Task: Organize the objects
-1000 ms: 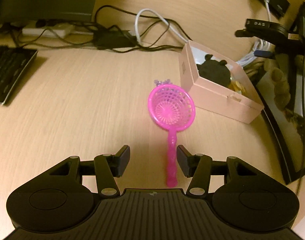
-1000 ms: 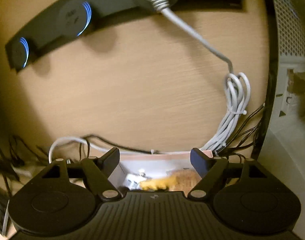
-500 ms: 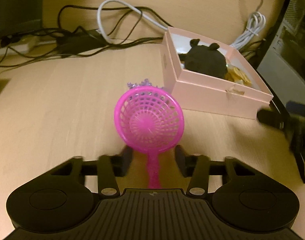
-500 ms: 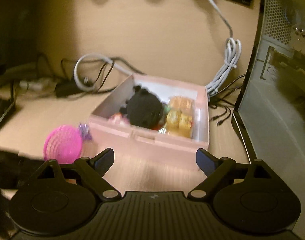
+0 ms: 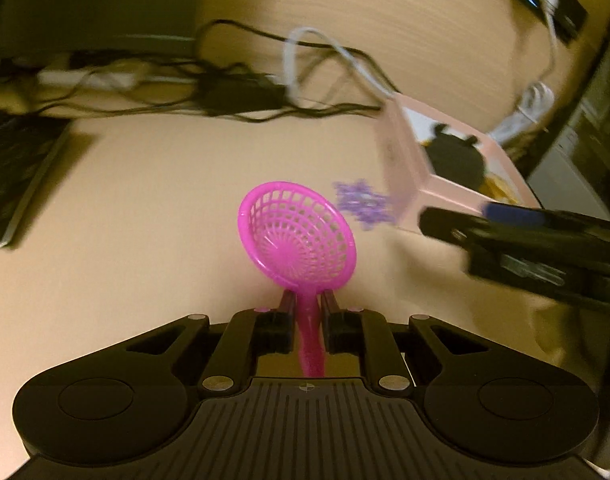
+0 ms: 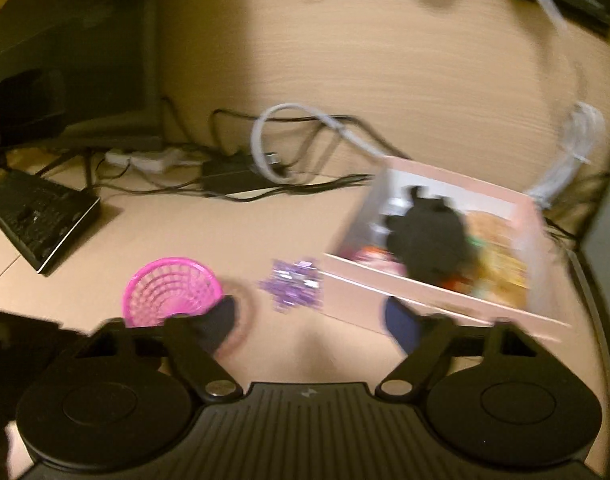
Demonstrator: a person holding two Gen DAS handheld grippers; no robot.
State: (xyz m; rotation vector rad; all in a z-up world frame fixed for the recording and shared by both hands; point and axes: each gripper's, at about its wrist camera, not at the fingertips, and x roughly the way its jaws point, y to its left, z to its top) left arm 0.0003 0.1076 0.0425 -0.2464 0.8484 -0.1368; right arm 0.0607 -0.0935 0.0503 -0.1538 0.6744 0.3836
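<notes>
Both handheld tools are matte black plastic. The left gripper (image 5: 307, 306) has a ribbed central housing bearing a small cross mark, flanked by two round caps with shallow discs. Angled link arms with triangular cut-outs run forward to blocky fingers (image 5: 275, 326), pinned by silver screws. The right gripper (image 6: 311, 320) has the same build, blurred; one of its fingers (image 6: 401, 322) shows a blue pad face.

Left tongs (image 5: 307, 300) point forward and downward, their two black fingers clamped tight on a thin handle. Right tongs (image 6: 313, 320) also tilt downward, fingers apart and closing with nothing between them. From the left view they reach in from the right (image 5: 457, 226).
</notes>
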